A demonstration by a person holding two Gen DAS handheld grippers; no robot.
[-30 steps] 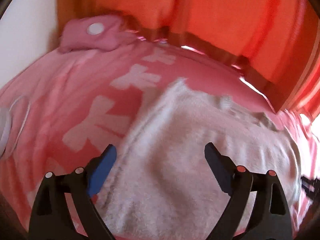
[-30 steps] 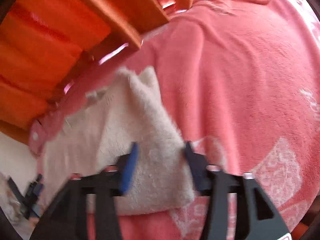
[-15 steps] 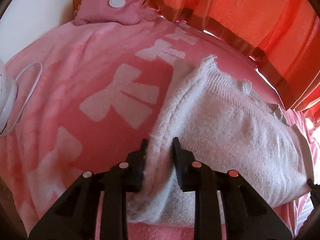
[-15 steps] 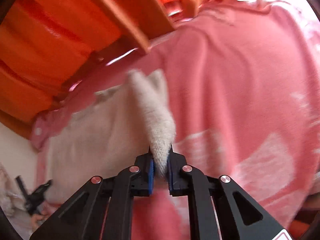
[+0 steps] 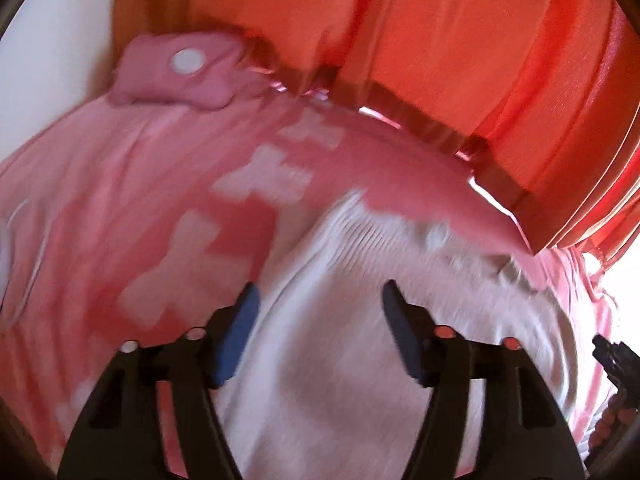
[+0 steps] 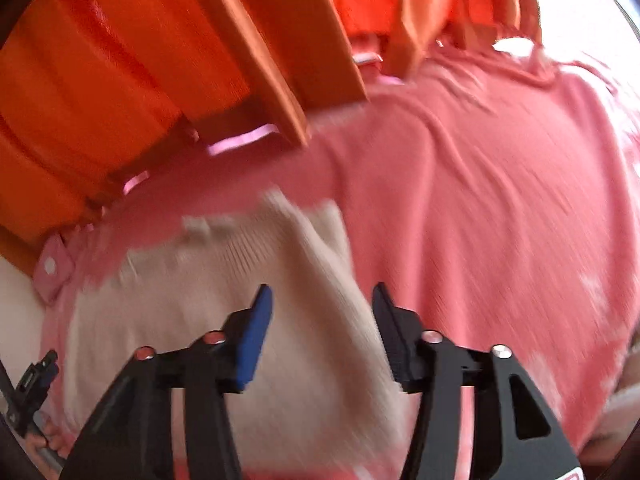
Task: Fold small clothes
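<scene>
A fuzzy cream knit garment (image 5: 360, 320) lies on a pink blanket (image 5: 120, 200) with pale bow shapes. In the left wrist view my left gripper (image 5: 318, 304) is open over the garment's left part, holding nothing. In the right wrist view the same garment (image 6: 200, 280) lies at lower left, and my right gripper (image 6: 322, 304) is open over its right edge, empty. Both views are blurred by motion.
Orange curtains (image 5: 440, 40) hang behind the bed along its far edge. A small pink pillow (image 5: 180, 72) with a white button lies at the far left corner. The other gripper (image 5: 616, 360) shows at the right rim. A white cord (image 5: 36, 264) lies at left.
Both grippers were shut on the garment's edges half a second ago. Both have opened and let the garment go, and it lies flatter on the blanket.
</scene>
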